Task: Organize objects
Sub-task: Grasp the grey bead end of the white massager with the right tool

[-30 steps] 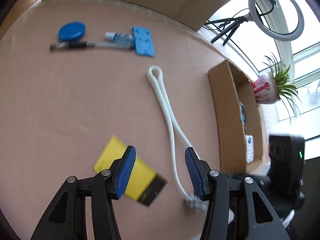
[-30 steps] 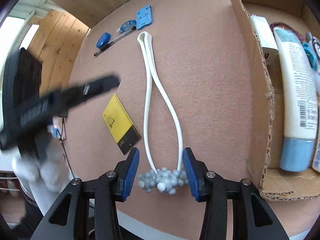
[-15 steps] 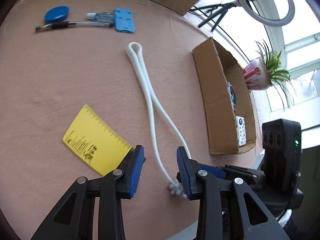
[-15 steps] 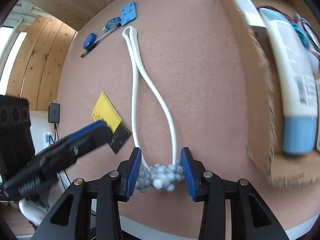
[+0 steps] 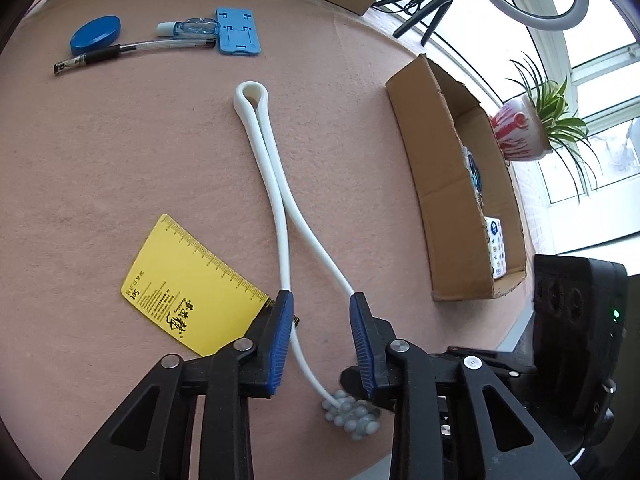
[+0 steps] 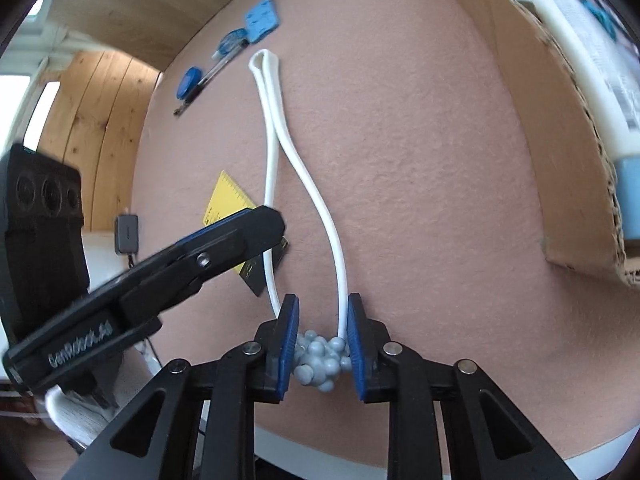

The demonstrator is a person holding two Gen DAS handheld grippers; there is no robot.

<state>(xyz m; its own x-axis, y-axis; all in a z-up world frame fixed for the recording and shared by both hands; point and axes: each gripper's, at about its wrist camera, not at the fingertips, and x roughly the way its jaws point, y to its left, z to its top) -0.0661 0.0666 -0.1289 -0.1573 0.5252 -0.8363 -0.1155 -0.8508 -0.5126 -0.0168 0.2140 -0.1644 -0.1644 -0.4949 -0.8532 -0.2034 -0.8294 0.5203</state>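
- Right gripper (image 6: 323,334): jaws have just been closing, now narrow, blue pads against both sides of the grey bead cluster (image 6: 318,360) at the near end of the white looped cord (image 6: 276,120); cluster gripped.
- Left gripper (image 5: 321,330): jaws have just been closing, now a moderate gap; one strand of the cord runs between the pads without pad contact, the other strand passes behind the right pad.
- Cord lies stretched on the pink surface (image 5: 120,160), folded end far, bead end near the front edge.
- Yellow ruler card (image 5: 188,288) beside the cord, its corner under the left jaw.
- Far edge: blue disc (image 5: 95,34), pen (image 5: 132,50), small bottle (image 5: 188,27), blue holder (image 5: 239,31).
- Cardboard box (image 5: 436,184) to the right, open, with items inside.
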